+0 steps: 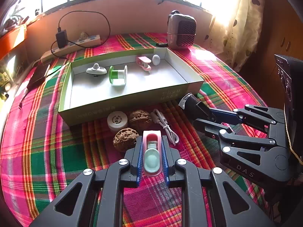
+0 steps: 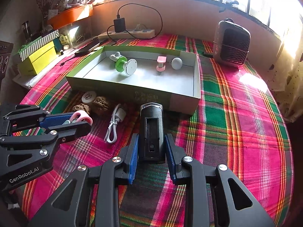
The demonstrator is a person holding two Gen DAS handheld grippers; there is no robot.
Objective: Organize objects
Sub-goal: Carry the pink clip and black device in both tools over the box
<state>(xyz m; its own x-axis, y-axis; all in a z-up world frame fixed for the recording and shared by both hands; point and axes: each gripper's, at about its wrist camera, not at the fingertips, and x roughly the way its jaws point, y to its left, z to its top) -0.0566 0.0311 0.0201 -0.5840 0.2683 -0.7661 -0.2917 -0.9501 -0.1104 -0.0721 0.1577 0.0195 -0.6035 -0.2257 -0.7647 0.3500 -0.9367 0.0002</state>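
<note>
Both grippers are gripping loads bound for the box (image 1: pixel 121 98) mid-frame: left gripper (image 1: pixel 152 149) clenching a pink clip (image 1: pixel 152 151), right gripper (image 2: pixel 152 151) a black light (image 2: pixel 151 132).

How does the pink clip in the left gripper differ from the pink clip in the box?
The held pink clip is clamped between the left gripper pads, above the cloth; the boxed pink clip lies free on the floor of the green box. The held one shows a pale green inner part; the boxed one looks pink and white. Both are small pink clips.
</note>
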